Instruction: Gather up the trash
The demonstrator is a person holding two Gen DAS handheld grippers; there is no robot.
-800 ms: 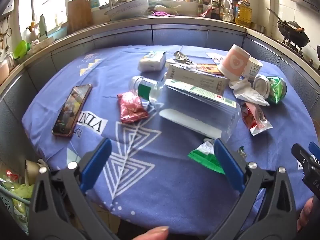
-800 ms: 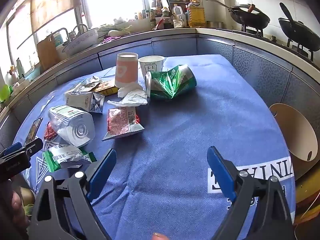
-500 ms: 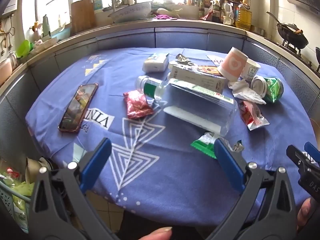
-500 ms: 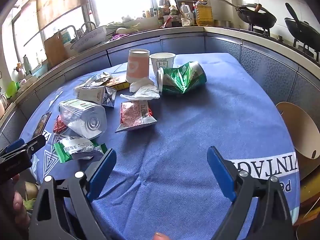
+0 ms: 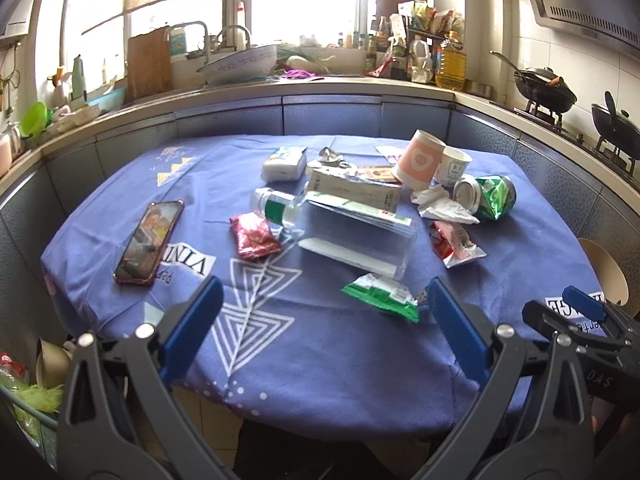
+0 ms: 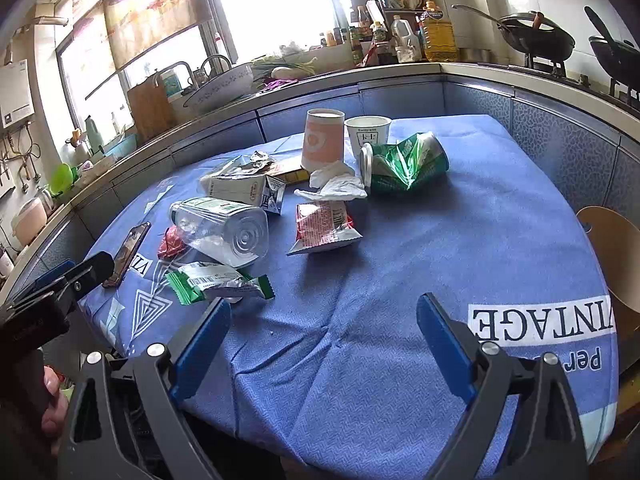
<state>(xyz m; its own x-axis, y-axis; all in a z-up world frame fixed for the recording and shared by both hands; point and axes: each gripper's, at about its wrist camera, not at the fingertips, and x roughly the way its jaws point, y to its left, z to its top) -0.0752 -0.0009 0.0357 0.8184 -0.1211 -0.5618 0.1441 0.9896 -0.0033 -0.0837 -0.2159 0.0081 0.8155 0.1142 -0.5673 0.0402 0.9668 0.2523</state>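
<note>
Trash lies scattered on a blue tablecloth (image 5: pixel 320 340): a clear plastic bottle (image 5: pixel 352 228), a green wrapper (image 5: pixel 380 292), a dark red wrapper (image 5: pixel 256 236), a red snack packet (image 5: pixel 456 240), a crushed green can (image 5: pixel 486 196), a crumpled tissue (image 5: pixel 440 204), a carton (image 5: pixel 356 188) and two paper cups (image 5: pixel 420 160). My left gripper (image 5: pixel 324 304) hangs open over the table's near edge, nothing between its fingers. My right gripper (image 6: pixel 324 320) is open too, near the green wrapper (image 6: pixel 220 282), with the bottle (image 6: pixel 224 230), packet (image 6: pixel 324 226) and can (image 6: pixel 404 164) beyond.
A phone (image 5: pixel 150 236) lies on the cloth at the left. A wooden chair (image 6: pixel 612 248) stands at the table's right. A bin with rubbish (image 5: pixel 28 392) sits low on the left. Kitchen counters with a sink (image 5: pixel 240 64) and woks (image 5: pixel 544 88) ring the table.
Both grippers have drawn back and risen from the table, so the trash looks farther off and the front edge of the cloth now shows. Nothing was picked up.
</note>
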